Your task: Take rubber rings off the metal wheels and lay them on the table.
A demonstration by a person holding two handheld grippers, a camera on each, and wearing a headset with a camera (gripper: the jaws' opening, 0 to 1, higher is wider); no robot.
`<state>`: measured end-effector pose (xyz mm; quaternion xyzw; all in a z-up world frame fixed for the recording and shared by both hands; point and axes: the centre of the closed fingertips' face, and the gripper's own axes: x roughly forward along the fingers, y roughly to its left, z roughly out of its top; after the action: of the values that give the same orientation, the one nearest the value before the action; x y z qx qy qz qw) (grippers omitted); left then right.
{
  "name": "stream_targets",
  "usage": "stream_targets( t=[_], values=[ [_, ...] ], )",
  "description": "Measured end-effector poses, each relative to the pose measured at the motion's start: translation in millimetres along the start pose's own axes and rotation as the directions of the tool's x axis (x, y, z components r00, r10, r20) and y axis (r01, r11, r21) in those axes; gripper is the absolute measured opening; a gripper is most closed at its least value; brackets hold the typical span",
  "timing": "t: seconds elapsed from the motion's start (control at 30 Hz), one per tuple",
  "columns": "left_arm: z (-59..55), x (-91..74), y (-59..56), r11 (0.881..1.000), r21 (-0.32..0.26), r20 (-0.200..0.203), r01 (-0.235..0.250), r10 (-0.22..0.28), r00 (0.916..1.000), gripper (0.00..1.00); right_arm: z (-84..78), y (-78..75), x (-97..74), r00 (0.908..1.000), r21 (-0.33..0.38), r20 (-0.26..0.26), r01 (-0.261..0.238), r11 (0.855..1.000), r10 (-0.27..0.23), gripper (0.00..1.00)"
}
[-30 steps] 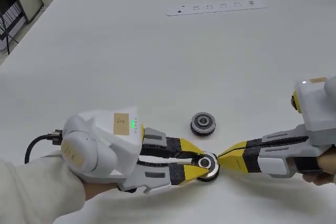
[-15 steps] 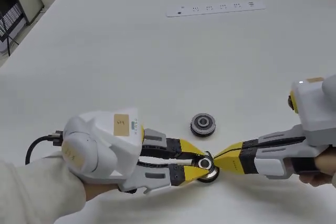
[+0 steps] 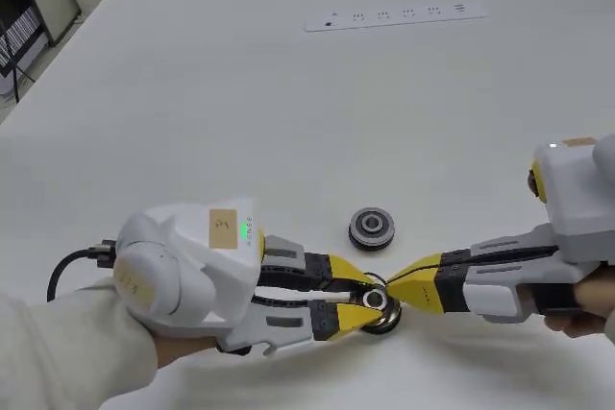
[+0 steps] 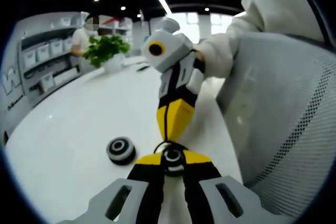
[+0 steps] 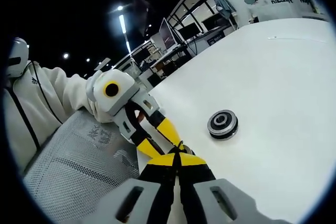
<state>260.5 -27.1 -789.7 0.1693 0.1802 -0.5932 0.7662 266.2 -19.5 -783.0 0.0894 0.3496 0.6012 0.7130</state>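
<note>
The left gripper (image 3: pixel 363 297) lies low and nearly level over the table, reaching in from the person's left. Its two yellow-tipped jaws are closed from either side on a small metal wheel (image 3: pixel 378 301). The left hand (image 3: pixel 176 348) grips the white body from underneath, and a pale sleeve (image 3: pixel 67 352) covers the forearm. The right gripper (image 3: pixel 391 289) comes in from the opposite side, almost head-on to the left one. Its jaws are pressed together to a thin slit, with the tips at the wheel's near edge. The right hand (image 3: pixel 579 320) holds it at the back, fingers curled beneath the grey housing.
</note>
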Motion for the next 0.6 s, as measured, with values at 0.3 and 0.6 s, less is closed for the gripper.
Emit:
stream_targets(
  t=[0.3, 0.6],
  values=[
    [0.4, 1.5, 1.8, 1.000, -0.015, -0.040, 0.007, -0.008, 0.9992, 0.14, -1.2, -3.9, 0.0, 0.9999, 0.018, -0.006, 0.014, 1.000, -0.013, 0.00],
    [5.4, -2.0, 0.8, 1.000, 0.001, -0.042, 0.020, -0.020, 0.9989, 0.17, -1.3, -5.5, -1.1, 0.9995, 0.006, -0.018, 0.027, 1.000, -0.027, 0.00]
  ],
)
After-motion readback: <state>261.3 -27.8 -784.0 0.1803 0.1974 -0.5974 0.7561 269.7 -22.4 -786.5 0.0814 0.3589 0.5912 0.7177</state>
